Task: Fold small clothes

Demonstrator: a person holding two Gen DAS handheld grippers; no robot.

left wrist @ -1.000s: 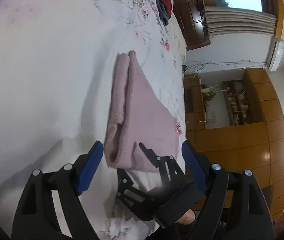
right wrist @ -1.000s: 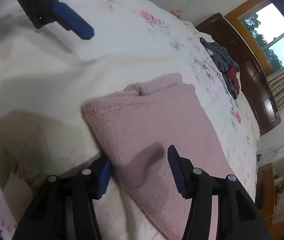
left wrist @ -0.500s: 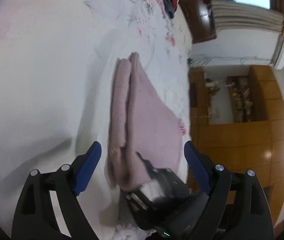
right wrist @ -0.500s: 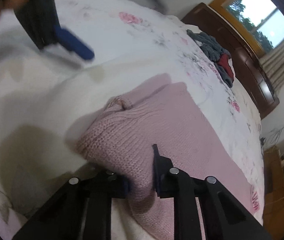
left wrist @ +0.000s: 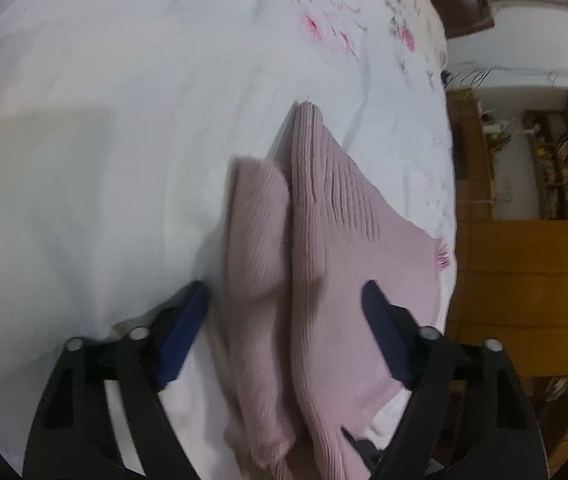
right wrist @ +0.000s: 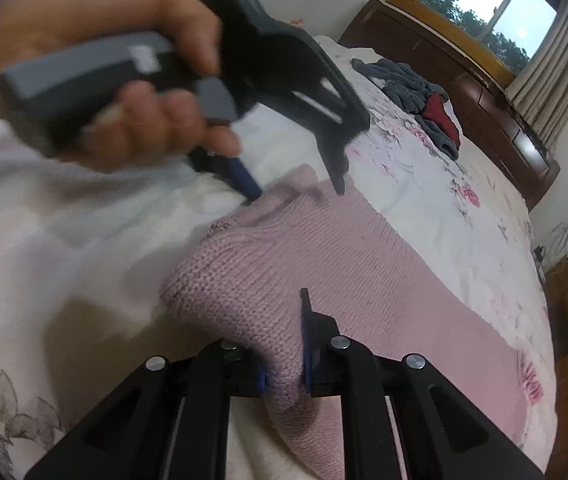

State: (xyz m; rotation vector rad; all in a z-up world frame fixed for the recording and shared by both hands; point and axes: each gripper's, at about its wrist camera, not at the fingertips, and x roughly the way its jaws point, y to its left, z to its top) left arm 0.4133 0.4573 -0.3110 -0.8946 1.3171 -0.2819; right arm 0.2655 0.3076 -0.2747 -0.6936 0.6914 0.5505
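The right claw (right wrist: 284, 364) pinches a fold of the pink knit garment (right wrist: 323, 256); the left claw (left wrist: 284, 320) straddles it, spread wide. It lies on a floral-sheeted bed (left wrist: 124, 120). Wooden cabinets (left wrist: 523, 280) stand beyond.

A bed (right wrist: 423, 184) covered in a white sheet (left wrist: 124, 140) printed with pink and grey flowers carries everything here. A folded pink knit garment (right wrist: 343, 264) lies flat on it, directly ahead of the right tool and under its tips. Far beyond that tool, near the dark wooden headboard (right wrist: 483, 92), sits a heap of grey and red clothes (right wrist: 419, 92).
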